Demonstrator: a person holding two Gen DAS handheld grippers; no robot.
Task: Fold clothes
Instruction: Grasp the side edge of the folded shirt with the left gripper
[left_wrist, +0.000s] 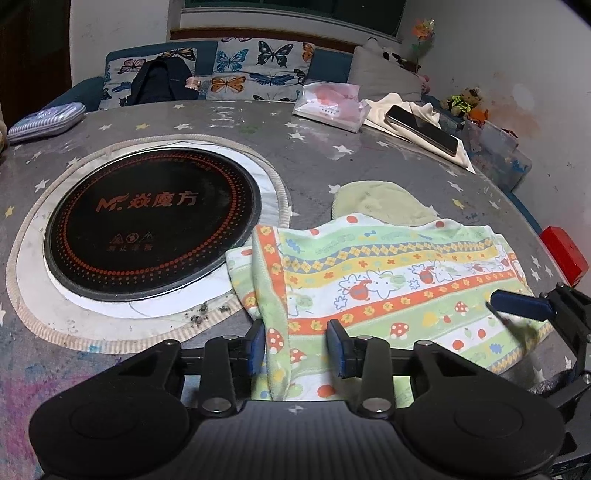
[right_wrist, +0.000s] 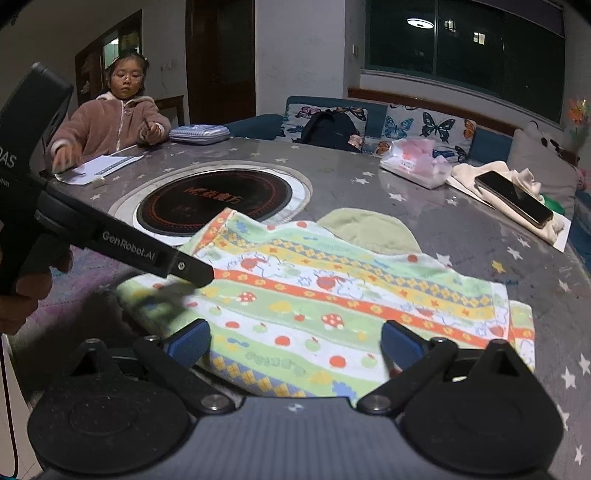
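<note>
A patterned cloth (left_wrist: 388, 280) is seen spread across the lower centre of the star-printed table (left_wrist: 314, 155), beside the round induction plate (left_wrist: 151, 221) at left, its left edge bunched into a raised fold. The left gripper (left_wrist: 295, 347) is held low over that fold, fingers parted around it, though whether cloth is being touched cannot be told. The right gripper (right_wrist: 295, 345) is held wide apart over the near hem, empty, apparently so both corners can be taken together.
</note>
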